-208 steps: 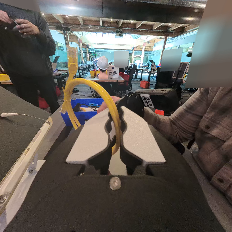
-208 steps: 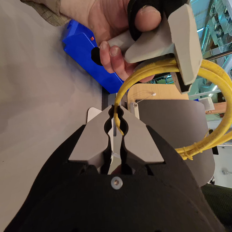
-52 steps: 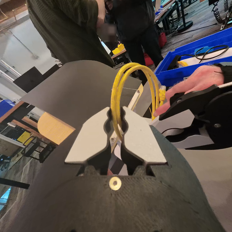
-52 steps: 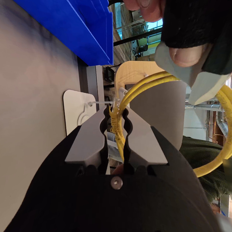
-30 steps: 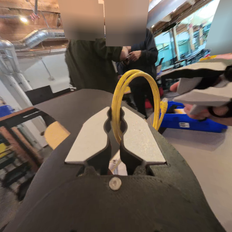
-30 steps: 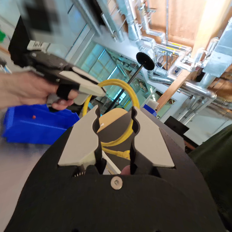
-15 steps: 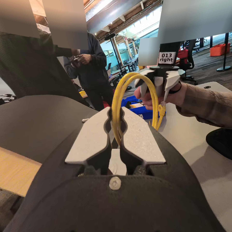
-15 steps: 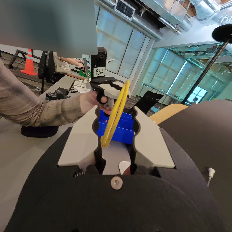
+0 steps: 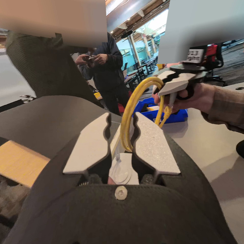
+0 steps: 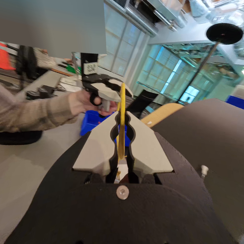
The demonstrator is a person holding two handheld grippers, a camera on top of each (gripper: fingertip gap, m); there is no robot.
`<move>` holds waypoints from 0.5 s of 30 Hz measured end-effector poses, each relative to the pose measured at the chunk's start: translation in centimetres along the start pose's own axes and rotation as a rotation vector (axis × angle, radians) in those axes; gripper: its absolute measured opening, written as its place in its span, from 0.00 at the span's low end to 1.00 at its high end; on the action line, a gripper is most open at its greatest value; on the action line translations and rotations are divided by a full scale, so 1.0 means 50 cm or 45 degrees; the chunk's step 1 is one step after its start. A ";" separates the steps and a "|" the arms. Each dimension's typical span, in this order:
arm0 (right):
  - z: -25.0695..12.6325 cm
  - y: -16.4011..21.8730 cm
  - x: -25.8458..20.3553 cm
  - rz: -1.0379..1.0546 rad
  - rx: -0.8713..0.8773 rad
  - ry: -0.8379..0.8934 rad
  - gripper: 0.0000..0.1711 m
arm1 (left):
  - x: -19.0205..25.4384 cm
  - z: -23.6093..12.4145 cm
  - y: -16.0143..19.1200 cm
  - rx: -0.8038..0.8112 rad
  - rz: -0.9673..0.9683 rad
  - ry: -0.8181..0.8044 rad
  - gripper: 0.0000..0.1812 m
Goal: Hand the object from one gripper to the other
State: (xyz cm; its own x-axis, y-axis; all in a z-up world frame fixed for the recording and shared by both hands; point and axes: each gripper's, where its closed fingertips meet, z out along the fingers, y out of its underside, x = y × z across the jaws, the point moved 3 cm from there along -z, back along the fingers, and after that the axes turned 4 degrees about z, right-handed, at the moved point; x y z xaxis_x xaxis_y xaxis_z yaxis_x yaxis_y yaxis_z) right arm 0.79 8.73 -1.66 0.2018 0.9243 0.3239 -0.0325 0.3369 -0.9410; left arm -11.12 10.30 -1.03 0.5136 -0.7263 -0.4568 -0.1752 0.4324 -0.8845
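Handing off now: my right gripper [image 10: 122,116] is pinching the yellow cable [image 9: 126,126] loop in mid-air above the worktop [image 9: 198,145], my left gripper [image 9: 122,116] is spread, so I'd back left straight out without snagging the loop.

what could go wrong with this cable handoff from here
1. The left gripper stands open, so the coiled yellow network cable hangs only from the right gripper, shut on the loop's far side. If that thin pinch slips, the coil may drop onto the grey table.
2. The cable still threads between the left fingers; pulling away sideways could snag it.
3. Its dangling plug end might catch on the blue plastic bin.
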 end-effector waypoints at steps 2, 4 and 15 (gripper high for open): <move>0.002 0.003 0.021 -0.108 -0.049 0.149 0.01 | -0.027 -0.007 0.002 -0.049 -0.045 -0.099 0.22; 0.005 0.002 0.044 -0.249 -0.089 0.327 0.01 | -0.039 -0.017 0.007 -0.101 -0.146 -0.097 0.17; 0.077 0.005 -0.007 -0.943 -0.026 0.599 0.01 | 0.009 0.022 -0.054 0.357 -0.975 0.323 0.33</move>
State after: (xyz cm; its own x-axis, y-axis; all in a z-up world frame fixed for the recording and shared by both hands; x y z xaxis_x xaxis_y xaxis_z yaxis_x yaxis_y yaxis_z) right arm -3.07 9.20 -1.63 0.5466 0.2982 0.7825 0.2834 0.8134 -0.5080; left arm -9.47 9.40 1.26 0.1960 -0.9554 0.2206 0.3749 -0.1349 -0.9172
